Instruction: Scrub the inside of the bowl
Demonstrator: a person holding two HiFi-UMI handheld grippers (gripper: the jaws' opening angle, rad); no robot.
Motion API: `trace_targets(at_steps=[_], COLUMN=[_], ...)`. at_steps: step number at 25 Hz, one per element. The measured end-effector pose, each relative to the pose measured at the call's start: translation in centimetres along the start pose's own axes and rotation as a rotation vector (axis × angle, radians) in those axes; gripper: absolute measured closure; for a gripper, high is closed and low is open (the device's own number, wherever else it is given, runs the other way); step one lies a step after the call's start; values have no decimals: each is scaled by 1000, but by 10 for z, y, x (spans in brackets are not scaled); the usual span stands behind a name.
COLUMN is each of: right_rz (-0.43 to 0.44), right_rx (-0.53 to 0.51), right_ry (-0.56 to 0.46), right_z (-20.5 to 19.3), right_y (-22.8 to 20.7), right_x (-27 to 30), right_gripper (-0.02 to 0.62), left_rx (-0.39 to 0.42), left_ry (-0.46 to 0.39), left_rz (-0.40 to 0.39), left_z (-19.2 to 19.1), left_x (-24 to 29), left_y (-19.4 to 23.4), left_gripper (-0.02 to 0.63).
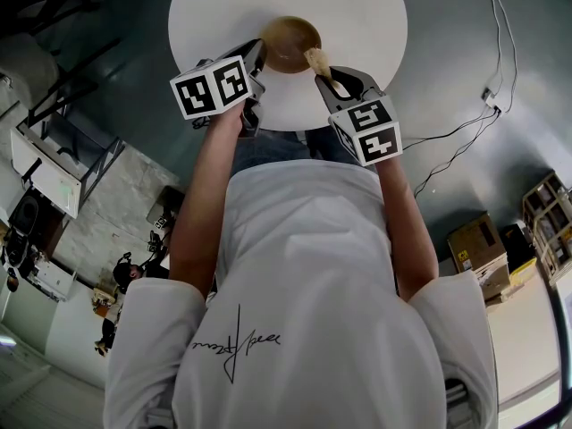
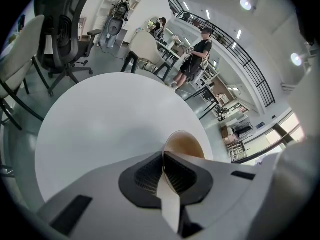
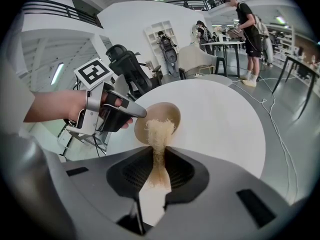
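Note:
A brown bowl (image 1: pixel 290 43) stands near the front edge of the round white table (image 1: pixel 357 16). My left gripper (image 1: pixel 258 54) is shut on the bowl's left rim; in the left gripper view the thin rim sits between the pads of the left gripper (image 2: pixel 163 157), with the bowl (image 2: pixel 186 146) beyond them. My right gripper (image 1: pixel 323 71) is shut on a tan fibrous scrubber (image 1: pixel 315 59), whose tip reaches over the bowl's right edge. In the right gripper view the scrubber (image 3: pixel 159 136) sticks out of the right gripper (image 3: pixel 159 154) toward the bowl (image 3: pixel 169 115), beside the left gripper (image 3: pixel 134 112).
The table (image 2: pixel 100 129) has bare white surface beyond the bowl. Office chairs (image 2: pixel 65 24) stand on the far side and a person (image 2: pixel 196 59) stands further back. Cables (image 1: pixel 465 123) run over the floor at the right, near cardboard boxes (image 1: pixel 474 239).

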State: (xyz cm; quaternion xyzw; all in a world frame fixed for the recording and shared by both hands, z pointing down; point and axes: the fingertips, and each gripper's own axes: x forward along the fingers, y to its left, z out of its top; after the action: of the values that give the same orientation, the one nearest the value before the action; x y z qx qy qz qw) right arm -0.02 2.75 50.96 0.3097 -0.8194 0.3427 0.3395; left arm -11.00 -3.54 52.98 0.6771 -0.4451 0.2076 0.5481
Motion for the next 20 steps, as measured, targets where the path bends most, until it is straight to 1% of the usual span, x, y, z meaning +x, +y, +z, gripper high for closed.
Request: trace_targets(at_steps=[20], right_rz=[20], right_rx=[-5], right_ry=[5], right_z=[-2], right_y=[10], right_x=[1], right_gripper=[509], left_rx=[-7], left_ry=[-8], left_rz=[1], left_z=[1], left_x=[0], left_y=[-1], left_gripper=[589])
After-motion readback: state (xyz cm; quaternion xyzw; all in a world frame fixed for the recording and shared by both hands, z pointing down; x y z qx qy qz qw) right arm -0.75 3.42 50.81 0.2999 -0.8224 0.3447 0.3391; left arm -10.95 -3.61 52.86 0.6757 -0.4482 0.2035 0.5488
